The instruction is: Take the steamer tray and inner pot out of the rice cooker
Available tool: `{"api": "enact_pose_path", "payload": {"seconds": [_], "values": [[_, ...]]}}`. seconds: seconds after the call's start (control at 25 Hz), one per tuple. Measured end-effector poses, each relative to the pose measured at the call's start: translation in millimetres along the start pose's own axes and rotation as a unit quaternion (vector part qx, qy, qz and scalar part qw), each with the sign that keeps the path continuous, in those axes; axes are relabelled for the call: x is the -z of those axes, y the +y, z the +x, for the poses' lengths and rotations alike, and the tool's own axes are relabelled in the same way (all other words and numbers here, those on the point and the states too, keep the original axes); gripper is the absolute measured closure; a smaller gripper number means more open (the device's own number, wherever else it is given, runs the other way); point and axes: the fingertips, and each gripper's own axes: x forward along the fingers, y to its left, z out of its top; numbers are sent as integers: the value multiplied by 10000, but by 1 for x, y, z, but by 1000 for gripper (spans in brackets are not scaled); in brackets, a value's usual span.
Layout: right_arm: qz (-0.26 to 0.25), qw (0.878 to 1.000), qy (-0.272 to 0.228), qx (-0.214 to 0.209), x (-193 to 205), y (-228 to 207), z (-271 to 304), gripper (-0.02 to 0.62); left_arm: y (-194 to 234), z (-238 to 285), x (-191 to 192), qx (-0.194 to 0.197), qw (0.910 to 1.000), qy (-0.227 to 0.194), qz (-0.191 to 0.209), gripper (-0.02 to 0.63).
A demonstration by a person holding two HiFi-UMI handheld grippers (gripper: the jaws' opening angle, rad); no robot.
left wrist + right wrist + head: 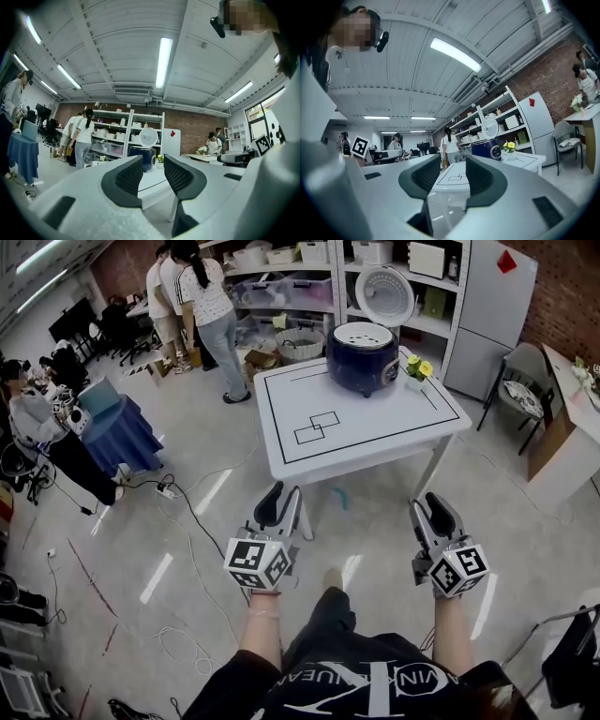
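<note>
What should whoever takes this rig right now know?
Left gripper: jaws open, empty.
Right gripper: jaws open, empty.
Both are held out in front of the person, short of the white table.
The rice cooker stands at the table's far side with its lid up. The white steamer tray sits in its top. The inner pot is not visible under it.
Done: lid open, nothing taken out yet.
Left: close in, lift out the steamer tray, then the inner pot.

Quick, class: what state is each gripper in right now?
Left gripper: open, holding nothing.
Right gripper: open, holding nothing.
</note>
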Motion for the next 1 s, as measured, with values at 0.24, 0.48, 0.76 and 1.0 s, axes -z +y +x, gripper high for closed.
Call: {"api": "enact_pose_path", "payload": {"seconds": [0.24, 0.48, 0.76, 1.0], "values": [[-49, 10000, 69, -38, 0, -18, 51, 444, 35, 49, -1, -16, 10000, -14, -92, 492], [69, 9999, 93, 10, -1, -42, 101, 448, 64, 101, -2, 66, 9999, 85, -120, 492], [143, 9997, 158, 87, 1, -69, 159, 448, 100, 160, 1, 133, 9996, 202, -157, 492], [183, 9996, 192, 133, 6, -91, 208, 448, 133, 205, 5, 168, 9994, 261, -170, 492]]}}
